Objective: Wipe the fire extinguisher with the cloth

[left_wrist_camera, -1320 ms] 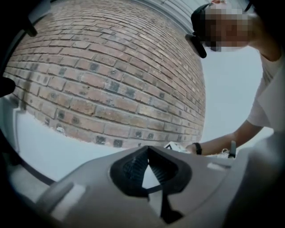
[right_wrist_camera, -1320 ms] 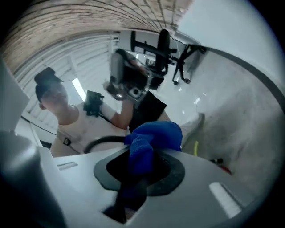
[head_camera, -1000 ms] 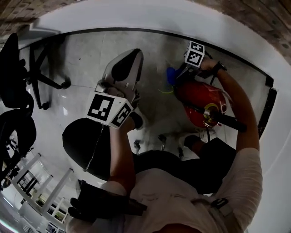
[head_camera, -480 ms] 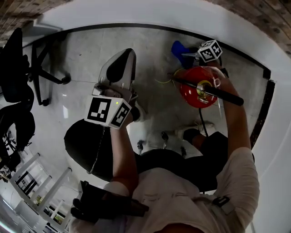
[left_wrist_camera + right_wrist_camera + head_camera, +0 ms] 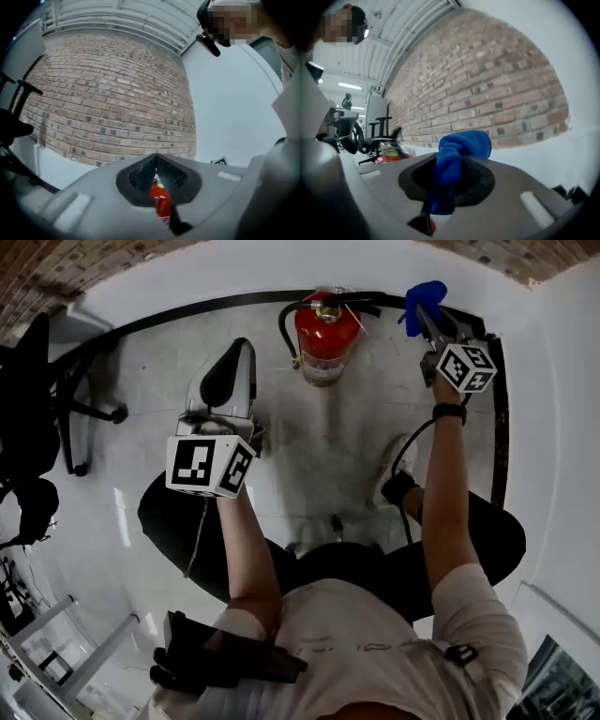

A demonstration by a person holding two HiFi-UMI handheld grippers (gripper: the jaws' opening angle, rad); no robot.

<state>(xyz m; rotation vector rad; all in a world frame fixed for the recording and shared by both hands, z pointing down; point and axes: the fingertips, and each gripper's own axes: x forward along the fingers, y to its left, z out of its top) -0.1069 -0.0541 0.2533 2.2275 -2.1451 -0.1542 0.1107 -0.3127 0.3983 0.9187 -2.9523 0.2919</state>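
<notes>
Blue cloth [image 5: 457, 154] is clamped in your right gripper [image 5: 422, 310], beside the red extinguisher [image 5: 323, 334], which stands upright on the floor [image 5: 356, 437]. Your left gripper [image 5: 236, 357] is closed and empty. Wiping seems not started; next, bring the cloth onto the cylinder.

1. landmark: fire extinguisher [image 5: 323, 334], upright on the floor [image 5: 328, 446], backed against the wall [image 5: 234, 273] and black baseboard [image 5: 187, 308]; no passage behind it.
2. in front of it: bare floor, open approach.
3. left of it: black hose [image 5: 284, 329] loops out into that side; left gripper [image 5: 239, 351] near, apart, with a floor gap between.
4. right of it: right gripper [image 5: 427, 315] with blue cloth [image 5: 422, 294], apart; black handle [image 5: 364, 304] juts that way.
5. far left of it: office chairs [image 5: 33, 371], well apart.
</notes>
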